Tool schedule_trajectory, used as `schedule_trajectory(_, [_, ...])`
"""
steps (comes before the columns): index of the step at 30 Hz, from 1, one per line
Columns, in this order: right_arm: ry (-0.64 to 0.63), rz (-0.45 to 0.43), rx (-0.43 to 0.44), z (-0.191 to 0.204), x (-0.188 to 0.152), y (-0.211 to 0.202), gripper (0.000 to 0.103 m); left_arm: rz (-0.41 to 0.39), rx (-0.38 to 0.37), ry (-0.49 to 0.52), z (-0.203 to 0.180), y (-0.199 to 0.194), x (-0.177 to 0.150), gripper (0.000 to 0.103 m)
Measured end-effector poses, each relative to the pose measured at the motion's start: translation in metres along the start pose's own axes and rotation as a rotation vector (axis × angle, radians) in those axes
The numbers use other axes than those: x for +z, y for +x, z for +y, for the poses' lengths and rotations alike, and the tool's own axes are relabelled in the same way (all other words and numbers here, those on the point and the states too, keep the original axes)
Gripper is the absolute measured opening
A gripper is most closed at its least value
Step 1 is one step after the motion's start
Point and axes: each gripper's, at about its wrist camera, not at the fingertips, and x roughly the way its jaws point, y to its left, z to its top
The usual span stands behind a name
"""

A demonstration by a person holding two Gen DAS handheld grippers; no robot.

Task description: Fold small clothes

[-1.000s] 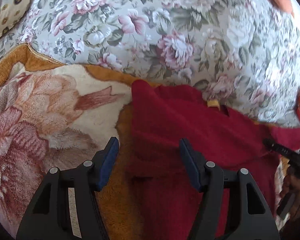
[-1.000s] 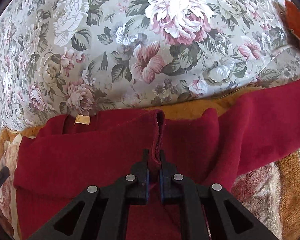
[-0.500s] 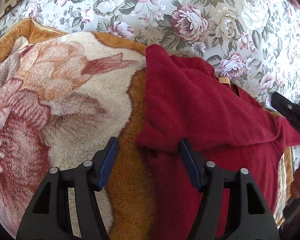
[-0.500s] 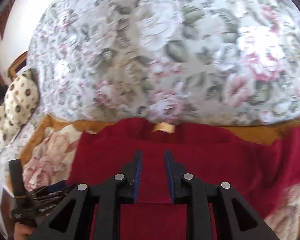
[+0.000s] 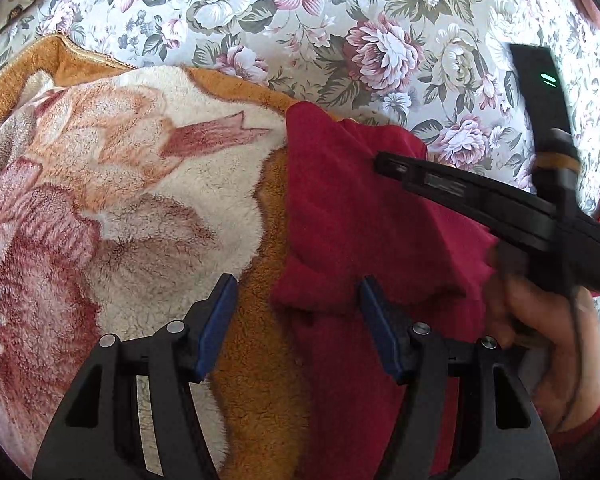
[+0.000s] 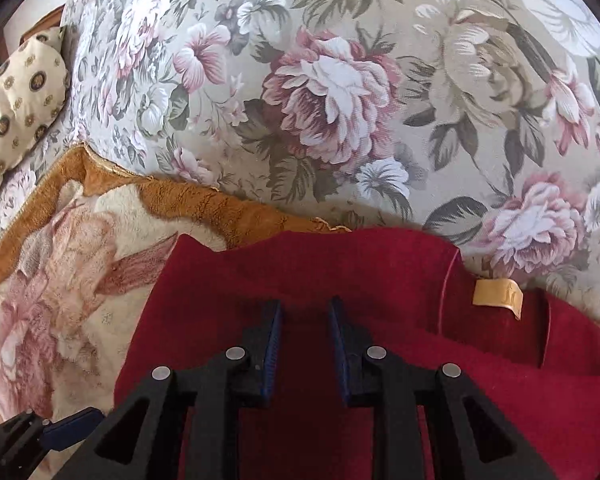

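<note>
A dark red fleece garment lies partly folded on a plush flower-patterned blanket. It also shows in the right wrist view, with a tan neck label. My left gripper is open and empty, its jaws either side of the garment's folded left edge. My right gripper is open by a narrow gap and empty, just above the folded layer. It also appears in the left wrist view, reaching over the garment from the right.
A floral sofa back rises behind the blanket. A cream patterned cushion lies at the far left. The left gripper's fingers show at the lower left of the right wrist view.
My right gripper let go of the red fabric, opened slightly and swung left over the garment. My left gripper stayed open at the garment's left edge.
</note>
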Motion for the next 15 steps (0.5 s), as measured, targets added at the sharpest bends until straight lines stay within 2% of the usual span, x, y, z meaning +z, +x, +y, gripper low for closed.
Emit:
schedule_trajectory(2, [0.001,-0.010,0.027,-0.005,-0.015,-0.025,0.021,-0.005,0.002,0.000,0.000,-0.001,0.000,0.063])
schedule_trajectory(5, [-0.017,-0.014,0.011,-0.012,-0.050,-0.053,0.021,-0.004,0.012,0.003,-0.002,-0.001,-0.002,0.063])
schedule_trajectory(7, [-0.004,0.030,-0.018,-0.021,-0.078,-0.052,0.023,-0.009,0.020,0.010,-0.005,-0.002,-0.002,0.063])
schedule_trajectory(9, [-0.017,-0.040,0.000,-0.026,-0.099,-0.059,0.023,-0.020,0.026,0.014,-0.007,-0.003,-0.003,0.063])
schedule_trajectory(10, [-0.011,-0.032,0.002,-0.029,-0.103,-0.064,0.023,-0.028,0.024,0.016,-0.008,-0.004,-0.003,0.063])
schedule_trajectory(13, [0.099,-0.037,0.031,-0.054,-0.110,-0.094,0.023,-0.068,-0.007,0.027,-0.012,-0.012,-0.004,0.063])
schedule_trajectory(15, [0.167,-0.081,-0.022,-0.081,-0.116,-0.119,0.024,-0.115,-0.036,0.034,-0.017,-0.021,-0.003,0.063])
